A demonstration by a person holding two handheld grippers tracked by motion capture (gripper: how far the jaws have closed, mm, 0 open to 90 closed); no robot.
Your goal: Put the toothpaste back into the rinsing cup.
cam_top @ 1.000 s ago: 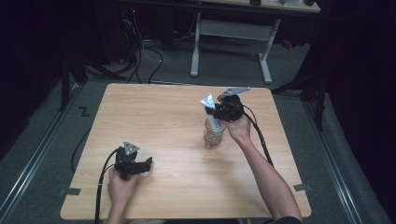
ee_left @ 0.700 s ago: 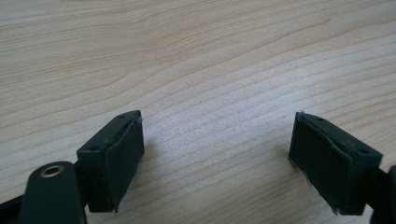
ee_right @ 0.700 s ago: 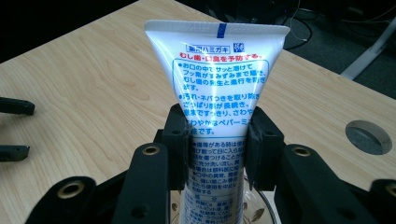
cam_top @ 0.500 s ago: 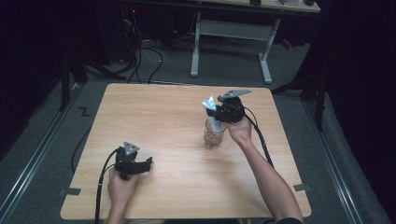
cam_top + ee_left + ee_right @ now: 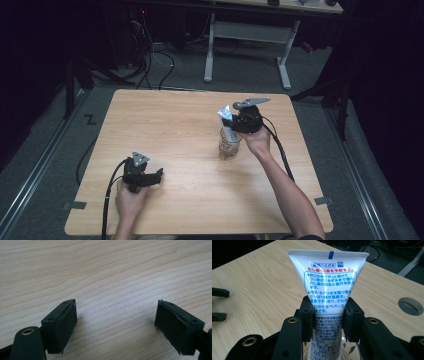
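A white toothpaste tube (image 5: 329, 287) with blue and red print stands with its crimped end up, its lower end down inside a clear glass (image 5: 229, 144) right of the table's centre. My right gripper (image 5: 328, 317) is shut on the tube's middle, both pads pressed against its sides; from above the gripper (image 5: 234, 125) hovers just over the glass. My left gripper (image 5: 150, 176) rests low on the table near the front left, open, its pads (image 5: 66, 322) wide apart over bare wood with nothing between them.
The wooden table (image 5: 165, 125) has a round cable hole (image 5: 410, 306) near its far right edge. A white-legged desk (image 5: 247, 35) and loose cables (image 5: 150, 60) lie on the floor beyond the table. Dark surroundings flank both sides.
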